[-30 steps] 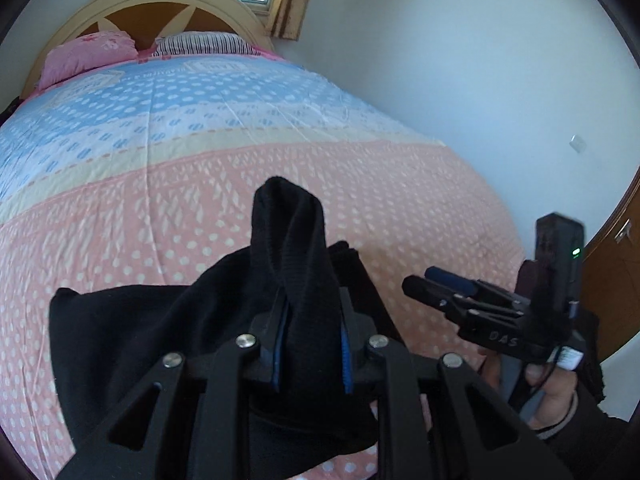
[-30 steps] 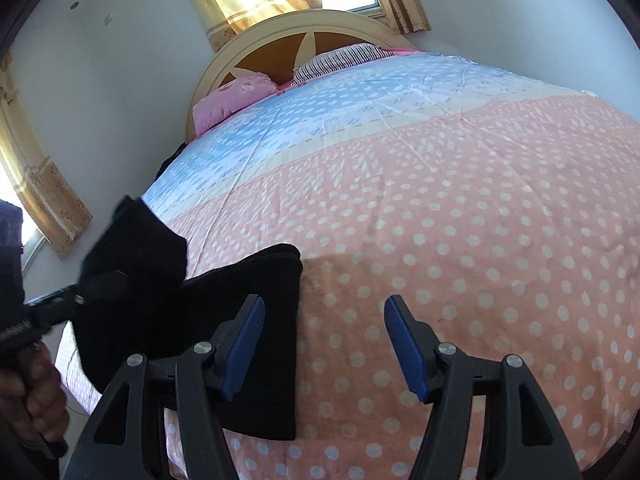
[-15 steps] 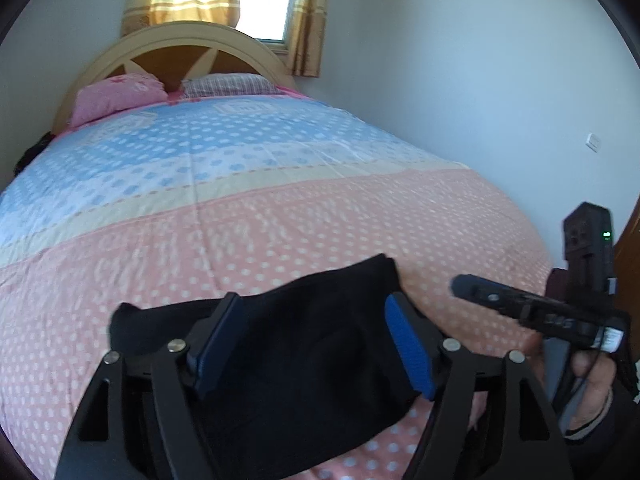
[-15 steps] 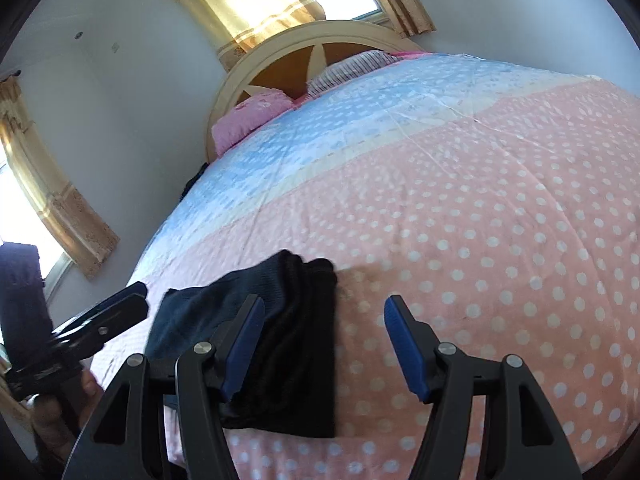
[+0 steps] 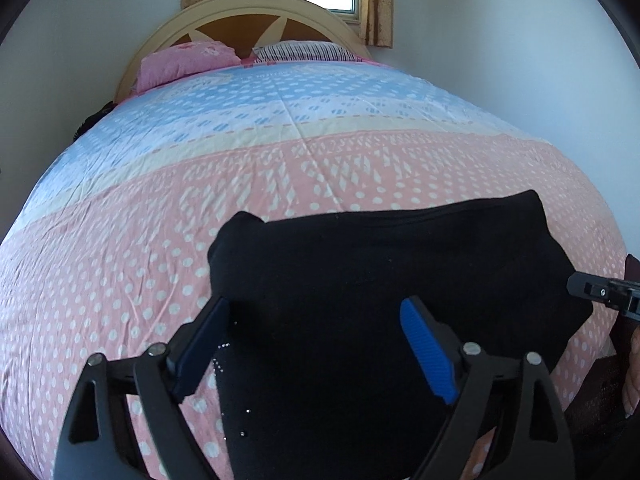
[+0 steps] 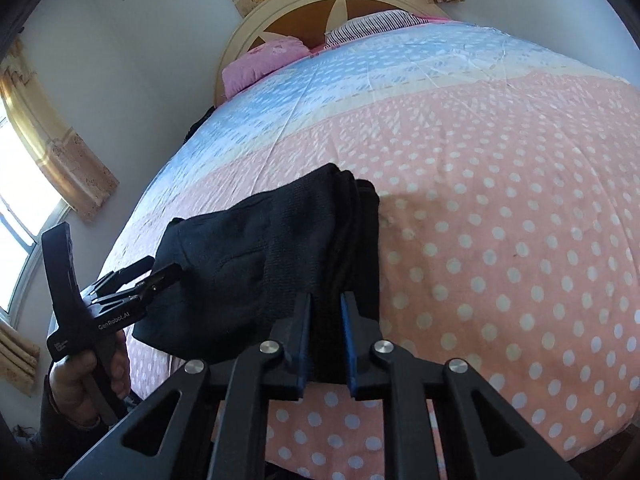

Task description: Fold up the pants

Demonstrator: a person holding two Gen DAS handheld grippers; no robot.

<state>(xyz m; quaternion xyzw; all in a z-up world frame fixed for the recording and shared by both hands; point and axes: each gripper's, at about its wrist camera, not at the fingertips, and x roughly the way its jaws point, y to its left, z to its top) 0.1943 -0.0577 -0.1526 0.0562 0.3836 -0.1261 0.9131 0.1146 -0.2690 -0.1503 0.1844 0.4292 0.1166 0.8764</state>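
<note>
The black pants [image 5: 380, 280] lie folded in a thick stack on the pink dotted quilt near the foot of the bed; they also show in the right wrist view [image 6: 280, 248]. My left gripper [image 5: 314, 320] is open, its blue pads spread over the near part of the stack, holding nothing. My right gripper [image 6: 325, 300] is shut on the near right edge of the folded pants. The left gripper also shows at the left of the right wrist view [image 6: 160, 270], by the stack's left corner. The right gripper's tip [image 5: 580, 286] shows at the right edge of the left wrist view.
The bed [image 5: 280, 140] has a pink and blue dotted quilt, with a pink pillow [image 5: 184, 62] and a striped pillow [image 5: 304, 51] at a rounded headboard [image 5: 248, 16]. White walls and curtained windows surround it. The bed's foot edge is just below the pants.
My left gripper let go of the bunched pants and opened; the cloth now lies flat on the stack. My right gripper moved left and closed on the stack's right edge.
</note>
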